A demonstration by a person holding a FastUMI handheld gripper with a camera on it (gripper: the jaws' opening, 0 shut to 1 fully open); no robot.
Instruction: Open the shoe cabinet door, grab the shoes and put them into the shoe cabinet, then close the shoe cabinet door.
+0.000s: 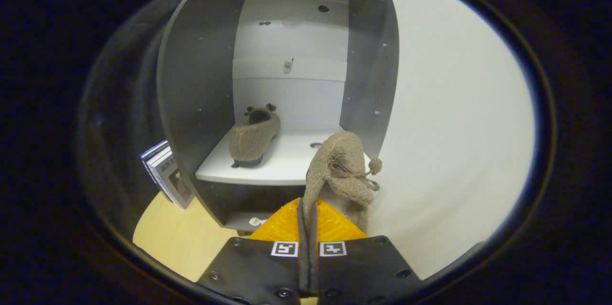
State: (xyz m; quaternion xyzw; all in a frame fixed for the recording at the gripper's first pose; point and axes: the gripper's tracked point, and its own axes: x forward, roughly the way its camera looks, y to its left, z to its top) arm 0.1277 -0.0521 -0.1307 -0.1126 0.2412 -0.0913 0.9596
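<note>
Tan shoe [340, 171] pinched (second shoe [253, 138] shelved), cabinet [201, 104] open

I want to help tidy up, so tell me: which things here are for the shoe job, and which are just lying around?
For the job:
- the gripper, shut on the second shoe
- the first shoe, already on the shelf
- the shoe cabinet, its door swung open

Just lying about:
- the books beside the cabinet
- the wooden floor
</note>
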